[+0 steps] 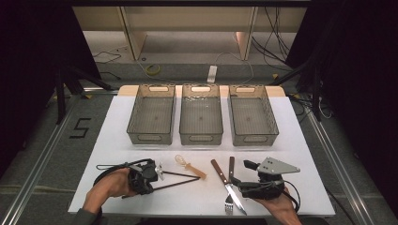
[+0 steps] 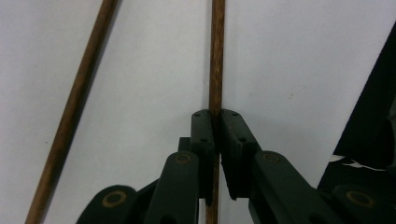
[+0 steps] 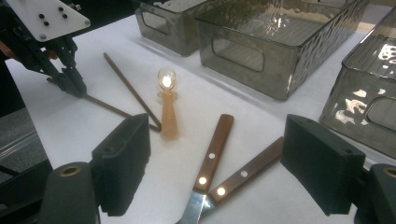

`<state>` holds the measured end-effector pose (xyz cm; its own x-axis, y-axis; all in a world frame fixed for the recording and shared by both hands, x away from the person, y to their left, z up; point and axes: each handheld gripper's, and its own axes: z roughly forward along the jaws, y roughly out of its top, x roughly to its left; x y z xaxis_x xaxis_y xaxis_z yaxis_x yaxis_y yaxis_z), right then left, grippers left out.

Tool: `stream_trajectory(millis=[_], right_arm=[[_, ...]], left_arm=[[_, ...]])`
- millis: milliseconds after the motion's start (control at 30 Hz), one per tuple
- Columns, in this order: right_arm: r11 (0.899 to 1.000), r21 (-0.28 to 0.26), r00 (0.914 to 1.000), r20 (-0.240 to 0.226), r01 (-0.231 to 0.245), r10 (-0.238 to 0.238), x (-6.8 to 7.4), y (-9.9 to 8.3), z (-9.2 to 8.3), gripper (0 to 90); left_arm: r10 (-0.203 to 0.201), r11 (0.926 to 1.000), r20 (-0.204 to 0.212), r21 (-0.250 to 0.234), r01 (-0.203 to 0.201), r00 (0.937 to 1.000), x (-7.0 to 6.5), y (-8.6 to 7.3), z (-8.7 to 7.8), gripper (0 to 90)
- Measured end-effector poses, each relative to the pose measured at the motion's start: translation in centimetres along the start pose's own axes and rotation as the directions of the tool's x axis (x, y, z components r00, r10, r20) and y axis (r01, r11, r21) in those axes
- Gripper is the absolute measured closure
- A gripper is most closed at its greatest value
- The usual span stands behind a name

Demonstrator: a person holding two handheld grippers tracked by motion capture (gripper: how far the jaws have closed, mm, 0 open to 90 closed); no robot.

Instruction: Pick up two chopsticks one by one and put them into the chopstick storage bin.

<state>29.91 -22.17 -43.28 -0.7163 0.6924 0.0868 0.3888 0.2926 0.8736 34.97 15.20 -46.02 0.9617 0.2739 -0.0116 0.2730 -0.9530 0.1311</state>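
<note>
Two dark wooden chopsticks lie in a V on the white table. My left gripper (image 1: 157, 183) (image 2: 217, 123) (image 3: 74, 86) is shut on the nearer chopstick (image 1: 178, 183) (image 2: 216, 56) (image 3: 107, 106), which runs on behind the pads. The other chopstick (image 1: 180, 174) (image 2: 77, 107) (image 3: 130, 91) lies free beside it. A clear plastic spoon with an orange handle (image 1: 190, 166) (image 3: 167, 107) rests at the V's tip. My right gripper (image 1: 240, 172) (image 3: 222, 158) stands open over the crossed wooden handles of a knife (image 1: 220, 172) (image 3: 215, 149) and a fork (image 1: 231, 165) (image 3: 247, 172).
Three grey plastic bins stand in a row at the back of the table: left (image 1: 152, 136), middle (image 1: 201, 137), right (image 1: 253, 137) (image 3: 261, 60). Cables lie on the floor beyond them, and dark curtains hang on both sides.
</note>
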Motion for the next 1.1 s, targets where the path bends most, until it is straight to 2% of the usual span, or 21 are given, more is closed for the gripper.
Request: stream_trajectory(millis=[233, 433, 533, 667, 800, 900, 1000, 1100], right_arm=[[1.0, 0.007, 1.0, -0.007, 0.002, -0.002, 0.0, 0.0, 0.0, 24.6], [1.0, 0.011, 0.9999, -0.013, 0.008, -0.008, 0.1, 0.0, 0.1, 24.6], [1.0, 0.008, 0.9999, -0.013, 0.006, -0.006, 0.1, 0.0, 0.0, 24.6], [1.0, 0.005, 0.9999, -0.012, 0.008, -0.008, 0.1, 0.0, 0.0, 24.3], [1.0, 0.0, 0.9999, -0.01, 0.007, -0.007, 0.1, 0.0, -0.1, 24.3], [1.0, -0.002, 0.9999, -0.01, 0.005, -0.005, 0.1, 0.0, -0.1, 24.3], [1.0, 0.0, 0.9999, -0.011, 0.005, -0.005, 0.1, 0.0, 0.0, 24.2], [1.0, 0.0, 0.9999, -0.011, 0.005, -0.005, 0.1, 0.0, 0.0, 24.1]], left_arm=[[0.024, 0.9997, 0.007, -0.004, -0.024, 0.9997, -0.1, 0.0, -0.2, 83.9], [0.036, 0.9986, -0.007, -0.04, -0.036, 0.9993, -0.6, 0.3, -1.4, 84.1], [0.029, 0.9972, -0.014, -0.068, -0.03, 0.9995, -0.6, 0.5, -2.0, 84.1], [-0.02, 0.992, -0.031, -0.125, 0.016, 0.9993, -0.6, 0.4, -3.0, 84.1], [-0.083, 0.9772, -0.059, -0.201, 0.069, 0.9948, -0.1, 0.3, -3.9, 84.0], [-0.124, 0.9683, -0.084, -0.228, 0.102, 0.9887, 0.2, 0.2, -4.2, 84.0], [-0.185, 0.9472, -0.079, -0.28, 0.157, 0.9796, 0.7, 0.1, -4.7, 84.0], [-0.26, 0.9117, -0.061, -0.344, 0.224, 0.9638, 1.2, 0.0, -5.3, 84.1]])
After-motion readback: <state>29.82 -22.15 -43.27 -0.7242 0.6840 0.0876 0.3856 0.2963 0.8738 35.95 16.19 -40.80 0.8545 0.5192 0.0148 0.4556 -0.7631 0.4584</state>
